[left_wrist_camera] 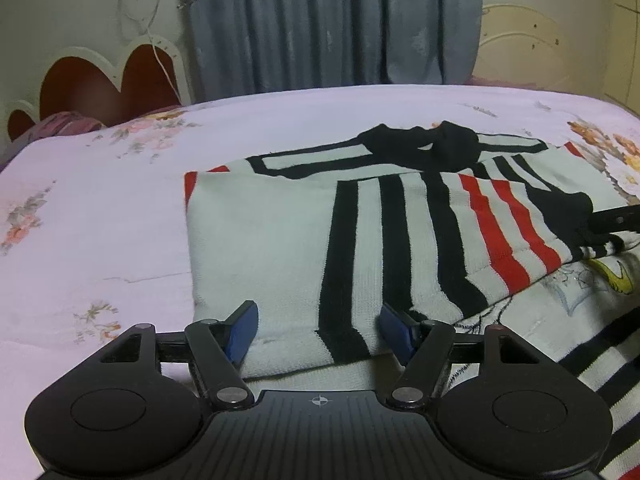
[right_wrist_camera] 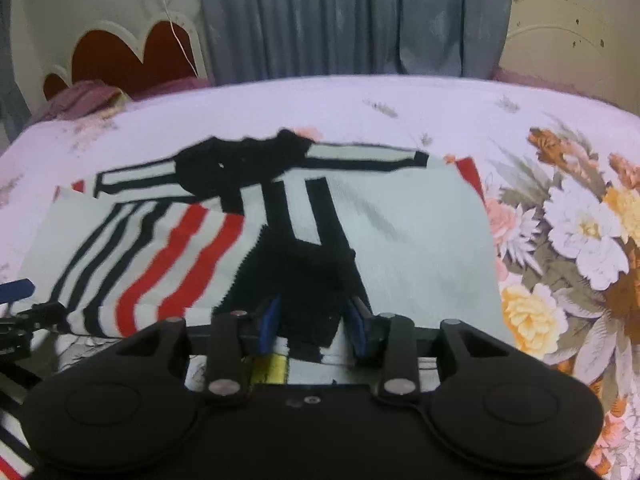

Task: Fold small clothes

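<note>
A small white knit sweater (left_wrist_camera: 280,240) with black and red stripes lies partly folded on the bed. Its black collar is at the far side, and one striped sleeve lies folded across the body. My left gripper (left_wrist_camera: 318,330) is open, its blue pads either side of the sweater's near folded edge. My right gripper (right_wrist_camera: 314,322) has its jaws partly closed around the sleeve's black cuff (right_wrist_camera: 308,292). The sweater (right_wrist_camera: 420,240) fills the middle of the right wrist view. The right gripper's arm shows at the right edge of the left wrist view (left_wrist_camera: 616,220).
The bed has a pink floral sheet (left_wrist_camera: 100,220) with large flowers at the right (right_wrist_camera: 580,232). A red heart-shaped headboard (left_wrist_camera: 104,80) and a grey curtain (left_wrist_camera: 332,24) stand behind it. Another striped garment (left_wrist_camera: 600,360) lies near the front right.
</note>
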Available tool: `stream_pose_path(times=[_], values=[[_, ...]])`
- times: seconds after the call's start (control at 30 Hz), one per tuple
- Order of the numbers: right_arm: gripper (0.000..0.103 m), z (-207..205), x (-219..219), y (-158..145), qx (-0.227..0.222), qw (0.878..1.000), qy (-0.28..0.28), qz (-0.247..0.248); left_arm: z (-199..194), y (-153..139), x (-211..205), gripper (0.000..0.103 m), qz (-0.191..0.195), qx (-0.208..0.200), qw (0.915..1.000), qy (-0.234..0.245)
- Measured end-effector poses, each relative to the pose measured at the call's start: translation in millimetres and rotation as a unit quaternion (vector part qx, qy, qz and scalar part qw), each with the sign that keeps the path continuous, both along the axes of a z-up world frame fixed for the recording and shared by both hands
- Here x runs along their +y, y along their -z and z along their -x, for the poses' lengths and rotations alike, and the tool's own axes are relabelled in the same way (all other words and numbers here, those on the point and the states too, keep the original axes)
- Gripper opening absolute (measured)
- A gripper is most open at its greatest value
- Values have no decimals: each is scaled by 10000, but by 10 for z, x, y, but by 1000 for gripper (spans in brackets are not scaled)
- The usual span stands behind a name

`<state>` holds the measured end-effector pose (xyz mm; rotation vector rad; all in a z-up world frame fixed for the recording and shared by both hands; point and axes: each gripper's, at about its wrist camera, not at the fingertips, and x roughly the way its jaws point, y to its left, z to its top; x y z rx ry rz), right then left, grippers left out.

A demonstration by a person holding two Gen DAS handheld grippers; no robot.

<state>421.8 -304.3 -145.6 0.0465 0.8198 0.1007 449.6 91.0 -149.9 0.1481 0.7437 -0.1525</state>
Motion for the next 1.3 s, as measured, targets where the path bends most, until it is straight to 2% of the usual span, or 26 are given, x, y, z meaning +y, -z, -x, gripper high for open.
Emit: stream_pose_path(times=[0.17,0.23,0.3,0.5,0.67,0.73,0.83,0.93,1.03,1.17,1.27,1.3], values=[[40,241,-166,-46,-17,10000,-22,-37,116,-70,-87,73,-358,-56,9993,-118],[44,357,-249,-64,13,10000,-51,-71,210,-157,-95,85,-363,-177,9990,-181],[46,496,-350,-90,-13,9999,-53,-144,337,-232,-96,90,-393,-314,9983,-290],[46,906,-587,-141,-41,9995,-77,-312,732,-304,-102,90,-400,-299,9979,-424],[49,1296,-887,-142,63,9977,-23,-668,1251,-250,136,89,114,-57,9988,-465],[50,1439,-1008,-101,180,9963,31,-845,1450,-180,264,75,310,115,9976,-605],[50,1666,-1186,-8,390,9908,69,-1296,1784,-70,490,74,716,366,9933,-834],[50,1896,-1313,93,530,9848,140,-1649,2101,50,675,65,1283,609,9853,-950],[49,2116,-1388,223,701,9788,234,-1909,2355,122,792,64,1908,732,9744,-936],[49,2362,-1414,314,781,9679,222,-2381,2535,207,790,64,2325,754,9657,-877],[48,2504,-1344,335,837,9626,17,-2577,2562,240,783,64,2623,768,9581,-861],[47,2543,-1314,334,850,9617,-67,-2604,2570,256,799,59,2804,800,9529,-828]])
